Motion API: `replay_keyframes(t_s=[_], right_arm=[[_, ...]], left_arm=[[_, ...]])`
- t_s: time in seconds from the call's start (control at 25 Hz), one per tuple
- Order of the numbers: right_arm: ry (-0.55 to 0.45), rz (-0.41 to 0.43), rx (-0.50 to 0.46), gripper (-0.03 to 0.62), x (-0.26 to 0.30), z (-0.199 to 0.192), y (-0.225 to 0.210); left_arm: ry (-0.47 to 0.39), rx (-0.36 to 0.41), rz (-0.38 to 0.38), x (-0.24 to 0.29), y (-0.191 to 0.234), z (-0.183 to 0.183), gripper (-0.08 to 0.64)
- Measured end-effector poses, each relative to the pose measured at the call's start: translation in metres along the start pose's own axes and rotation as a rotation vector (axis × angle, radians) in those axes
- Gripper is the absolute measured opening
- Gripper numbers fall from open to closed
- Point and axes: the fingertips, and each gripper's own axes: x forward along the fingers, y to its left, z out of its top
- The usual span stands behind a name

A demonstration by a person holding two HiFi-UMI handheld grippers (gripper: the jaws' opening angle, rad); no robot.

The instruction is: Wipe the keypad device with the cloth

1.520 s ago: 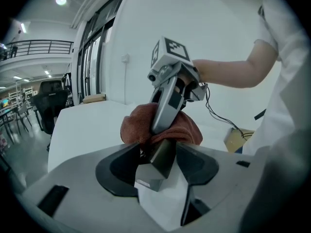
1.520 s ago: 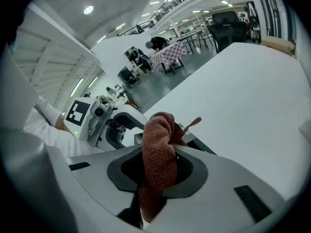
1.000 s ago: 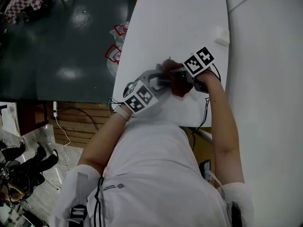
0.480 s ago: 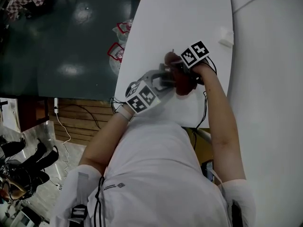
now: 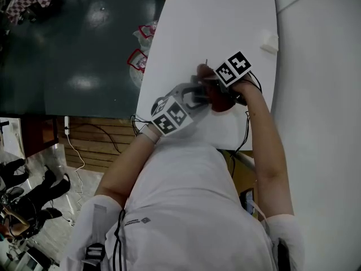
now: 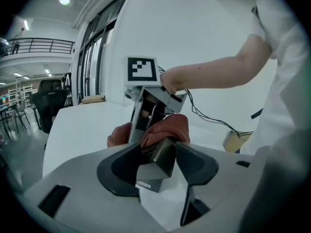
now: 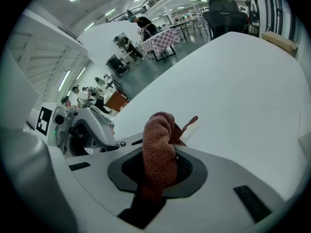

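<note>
Left tool [image 6: 159, 152]: jaws clamped on grey keypad device [image 6: 154, 168], above white bench [image 7: 233, 81]. Right tool [image 7: 159, 171]: jaws clamped on red-brown cloth [image 7: 158, 135], which touches the device's far end.

Red-brown cloth [image 7: 159, 152] between tongs [image 7: 158, 171]

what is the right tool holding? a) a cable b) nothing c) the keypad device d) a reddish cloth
d: the right tool is shut on the reddish cloth, while the left tool grips the keypad device.
</note>
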Motion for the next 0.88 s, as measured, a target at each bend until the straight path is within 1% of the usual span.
replay_keyframes(t_s=[0.16, 0.32, 0.52, 0.72, 0.8, 0.88], right_arm=[[-0.041, 0.036, -0.006, 0.081, -0.008, -0.001, 0.017], [-0.091, 0.043, -0.020, 0.081, -0.018, -0.002, 0.035], [-0.105, 0.064, -0.053, 0.081, -0.029, -0.010, 0.056], [-0.106, 0.036, -0.096, 0.081, -0.036, -0.013, 0.060], [-0.113, 0.021, -0.112, 0.081, -0.036, -0.015, 0.059], [-0.127, 0.008, -0.126, 0.083, -0.040, -0.014, 0.060]], left_arm=[[0.001, -0.003, 0.001, 0.001, 0.004, -0.003, 0.232], [0.000, 0.002, -0.006, -0.001, 0.004, -0.002, 0.232], [0.003, 0.007, -0.008, 0.000, 0.001, -0.003, 0.232], [-0.004, 0.032, 0.005, -0.001, -0.001, 0.000, 0.232], [-0.013, 0.019, 0.012, -0.004, -0.002, 0.001, 0.232], [-0.023, -0.011, 0.022, -0.009, -0.002, 0.002, 0.232]])
